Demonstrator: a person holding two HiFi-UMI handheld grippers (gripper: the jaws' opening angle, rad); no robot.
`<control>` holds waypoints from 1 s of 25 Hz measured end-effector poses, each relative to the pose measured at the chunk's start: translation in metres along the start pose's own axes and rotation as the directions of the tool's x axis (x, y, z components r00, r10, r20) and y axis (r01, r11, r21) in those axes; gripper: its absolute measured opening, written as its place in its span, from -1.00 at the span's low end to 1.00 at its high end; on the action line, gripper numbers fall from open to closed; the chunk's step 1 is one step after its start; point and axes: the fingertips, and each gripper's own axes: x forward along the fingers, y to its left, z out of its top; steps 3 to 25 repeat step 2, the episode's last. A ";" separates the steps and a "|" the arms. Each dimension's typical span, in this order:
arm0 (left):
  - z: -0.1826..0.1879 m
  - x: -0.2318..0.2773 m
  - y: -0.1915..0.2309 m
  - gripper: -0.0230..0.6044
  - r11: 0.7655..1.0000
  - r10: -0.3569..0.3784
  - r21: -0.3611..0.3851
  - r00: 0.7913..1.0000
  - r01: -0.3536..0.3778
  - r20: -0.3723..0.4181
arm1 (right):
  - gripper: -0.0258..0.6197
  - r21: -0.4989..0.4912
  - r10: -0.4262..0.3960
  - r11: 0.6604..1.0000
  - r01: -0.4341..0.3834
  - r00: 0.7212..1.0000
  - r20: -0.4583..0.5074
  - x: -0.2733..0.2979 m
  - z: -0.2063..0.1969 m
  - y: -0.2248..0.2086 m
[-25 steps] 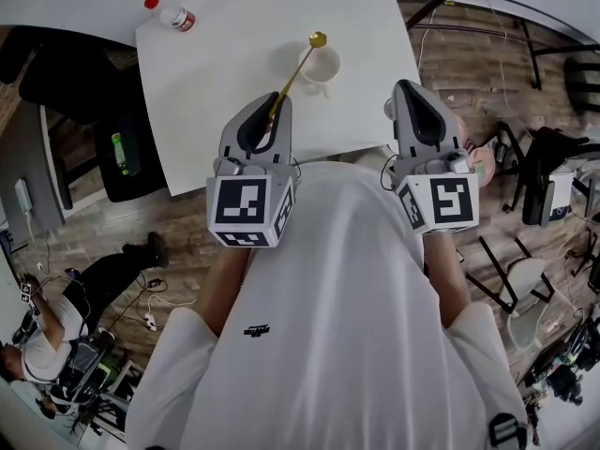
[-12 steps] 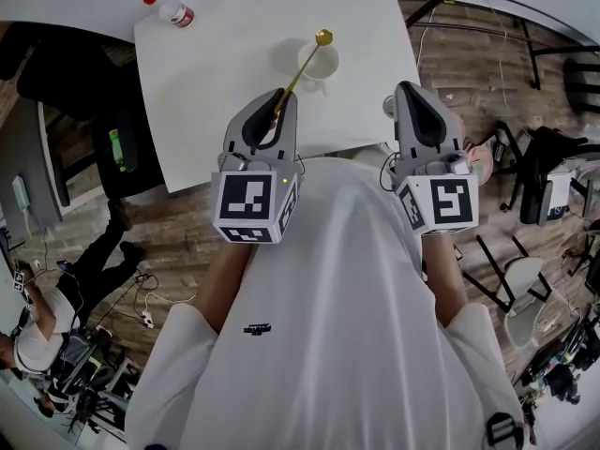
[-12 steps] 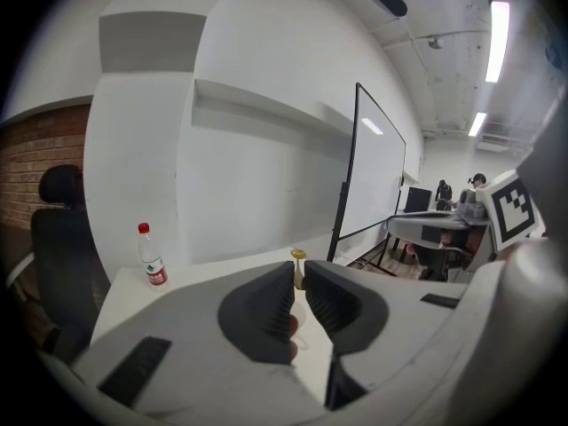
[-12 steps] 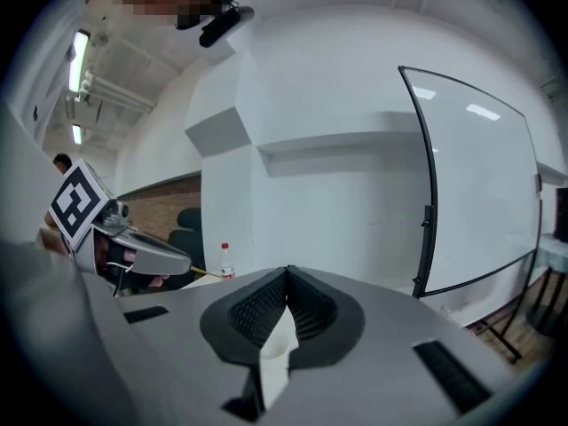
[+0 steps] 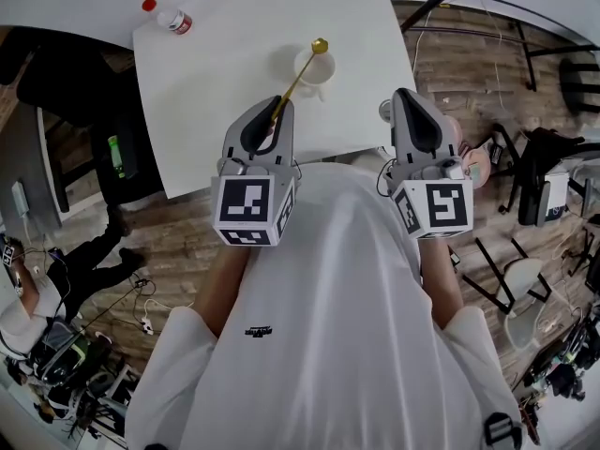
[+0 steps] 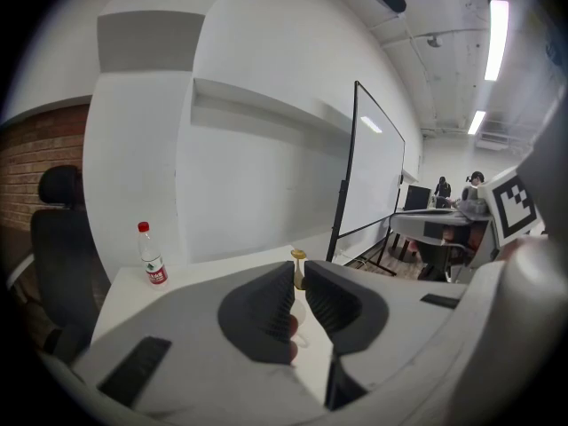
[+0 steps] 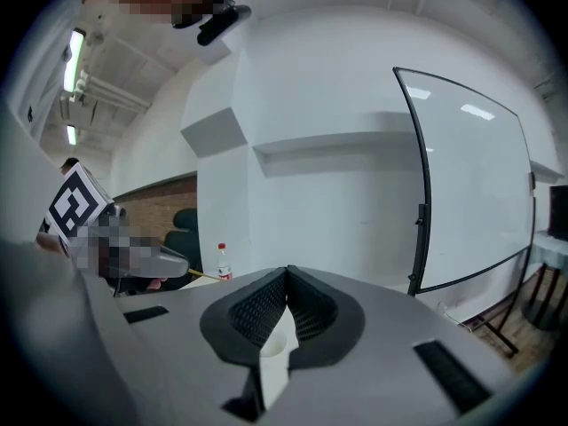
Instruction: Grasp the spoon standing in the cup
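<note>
While the right tool (image 5: 405,94) is idling shut, the left tool (image 5: 280,103) is pinching the spoon (image 5: 300,71) handle — shaft running straight ahead over the cup (image 5: 324,71).

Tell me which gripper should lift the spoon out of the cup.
Left. The left gripper already grips the spoon handle in its jaws, right by the cup. The right gripper is shut, empty, and off to the side.
</note>
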 end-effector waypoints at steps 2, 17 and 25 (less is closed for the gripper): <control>0.001 0.000 0.000 -0.76 1.000 -0.001 0.001 1.000 0.001 0.001 | -0.91 -0.002 -0.002 1.000 0.002 1.000 -0.004 -0.001 0.001 0.000; 0.001 0.000 0.000 -0.76 1.000 -0.001 0.001 1.000 0.001 0.001 | -0.91 -0.002 -0.002 1.000 0.002 1.000 -0.004 -0.001 0.001 0.000; 0.001 0.000 0.000 -0.76 1.000 -0.001 0.001 1.000 0.001 0.001 | -0.91 -0.002 -0.002 1.000 0.002 1.000 -0.004 -0.001 0.001 0.000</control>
